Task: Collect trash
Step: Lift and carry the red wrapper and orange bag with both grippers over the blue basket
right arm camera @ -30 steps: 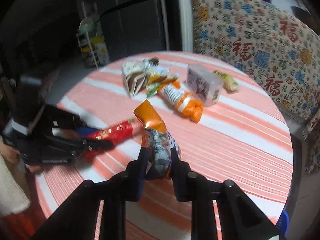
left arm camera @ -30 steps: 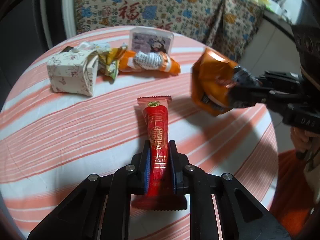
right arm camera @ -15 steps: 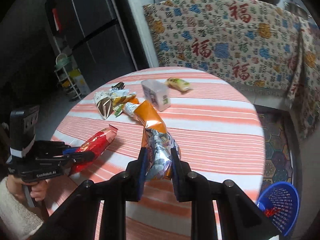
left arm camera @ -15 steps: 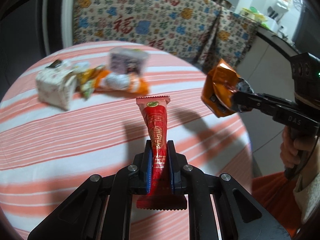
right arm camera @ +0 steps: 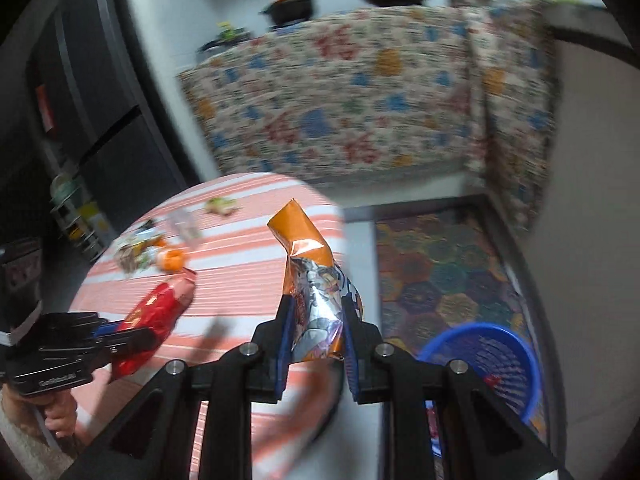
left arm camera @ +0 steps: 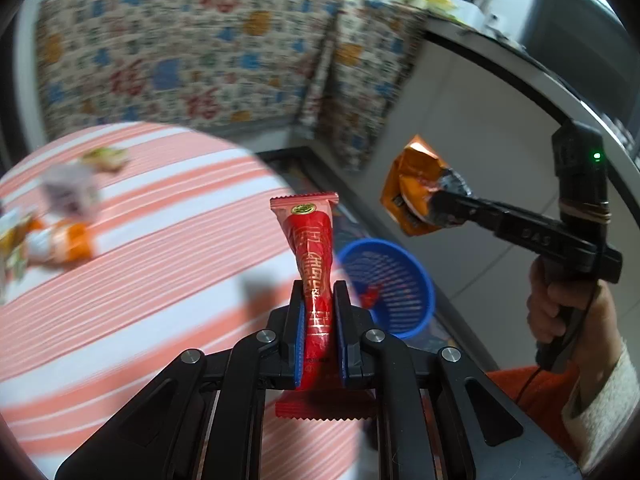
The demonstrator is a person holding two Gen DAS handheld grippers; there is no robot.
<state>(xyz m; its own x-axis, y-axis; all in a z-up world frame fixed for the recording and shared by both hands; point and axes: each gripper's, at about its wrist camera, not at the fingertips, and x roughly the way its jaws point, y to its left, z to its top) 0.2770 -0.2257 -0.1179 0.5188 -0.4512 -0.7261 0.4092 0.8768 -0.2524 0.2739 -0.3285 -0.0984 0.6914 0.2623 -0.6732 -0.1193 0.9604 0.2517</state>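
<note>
Two sets of tongs are each clamped on a piece of trash. The left tongs (left arm camera: 319,320) grip a long red foil wrapper with gold lettering (left arm camera: 312,256) at its lower half, its crimped pink top edge pointing up and away past the fingertips and its other crimped end sticking out behind the pads. The right tongs (right arm camera: 316,332) pinch a crumpled orange and silver snack bag (right arm camera: 310,276), whose folded orange corner rises above the fingertips. Seen from the left tongs, the right tongs (left arm camera: 444,204) hang ahead and to the right, off the edge of the round surface with the orange-and-white striped cloth (left arm camera: 160,248), holding the bag up in the air above the floor. A round blue plastic mesh basket (left arm camera: 394,284) stands on the floor just ahead and slightly right of the left tongs, below the orange bag, with a small red scrap lying inside it. From the right tongs the same basket (right arm camera: 492,356) sits low and to the right, on a patterned hexagon floor mat (right arm camera: 444,264). Further trash lies on the surface far to the left of both tongs, blurred: an orange wrapper (left arm camera: 68,240), a small pale box (left arm camera: 72,192) and a yellowish packet (left arm camera: 106,157).
</note>
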